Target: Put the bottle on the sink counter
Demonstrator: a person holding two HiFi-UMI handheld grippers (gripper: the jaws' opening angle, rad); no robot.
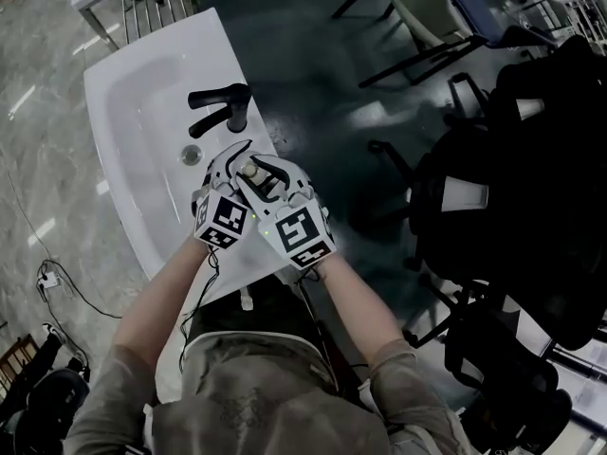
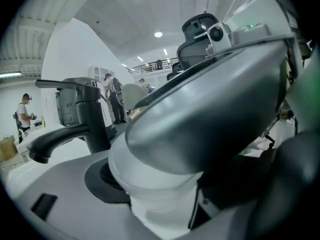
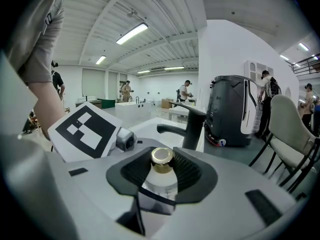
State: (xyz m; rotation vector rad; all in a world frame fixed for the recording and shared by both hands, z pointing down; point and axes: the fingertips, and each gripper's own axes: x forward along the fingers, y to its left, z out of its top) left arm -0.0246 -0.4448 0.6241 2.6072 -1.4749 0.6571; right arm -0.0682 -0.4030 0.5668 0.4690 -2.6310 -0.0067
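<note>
Both tools met over the sink counter (image 1: 204, 36), just short of the black faucet (image 1: 220, 107). My right tool (image 3: 162, 173) was closed on the bottle (image 3: 160, 186), its dark pads clamped just under the gold cap (image 3: 162, 156). My left tool (image 2: 160, 196) crowded in from the other side, its jaws set either side of a pale rounded body that I took to be the bottle's lower half. That body touched one pad. Whether the jaws were pressing on it I could not tell, as the right tool filled most of that view.

The bottle stood upright over the narrow strip of counter between the basin (image 1: 142, 112) and the outer edge. No view showed whether its base had reached the surface.

As I judged it, the risks were plain. A release before the base was seated would drop a top-held bottle, and it could topple into the basin or off the edge to the floor. With two tools packed so tightly, one pulling away could also drag the bottle over or knock it against the faucet.
</note>
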